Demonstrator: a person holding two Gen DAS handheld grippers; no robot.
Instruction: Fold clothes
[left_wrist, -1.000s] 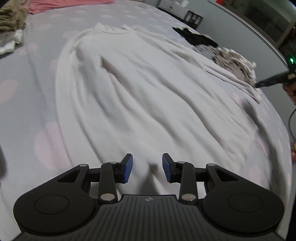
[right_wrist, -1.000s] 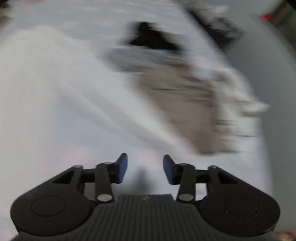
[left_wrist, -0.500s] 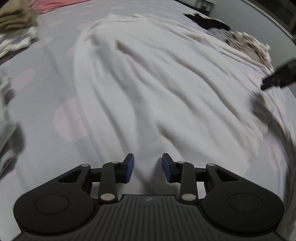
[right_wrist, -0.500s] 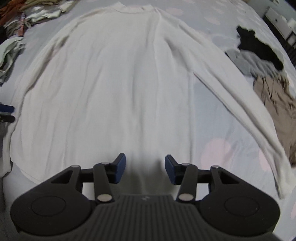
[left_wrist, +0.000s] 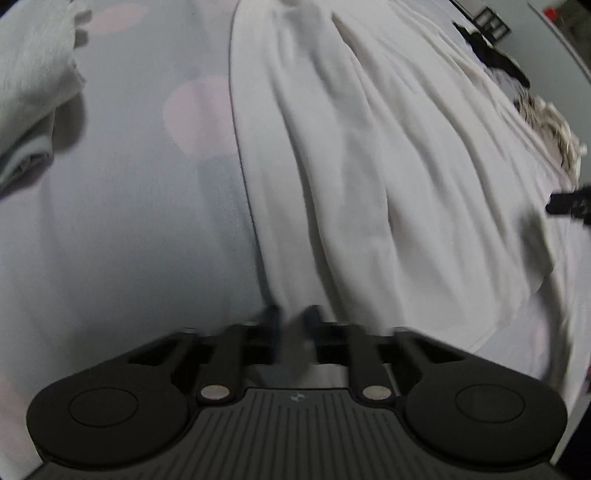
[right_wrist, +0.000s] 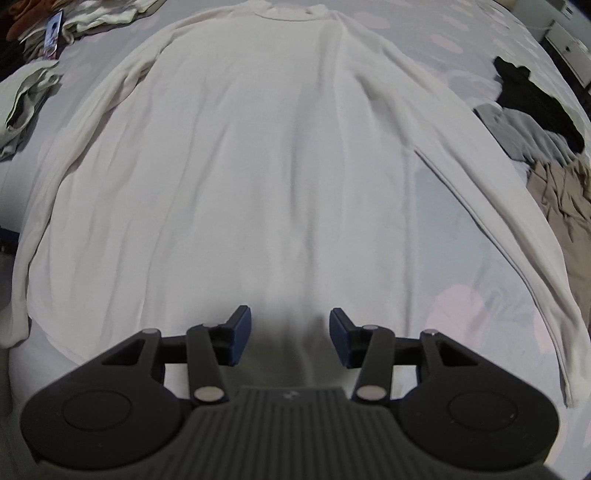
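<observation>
A: Shirt?
B: White long-sleeved shirt (right_wrist: 258, 166) lies flat on the dotted bed (right_wrist: 461, 277), sleeves out.
A: Change?
B: My left tongs (left_wrist: 291, 321) were wide over the hem; now they've slid to the left sleeve edge, narrowed, blurred — pinching cloth, I can't tell. Right tongs (right_wrist: 290, 328) wide, holding nothing. Sleeve fold likely.
</observation>
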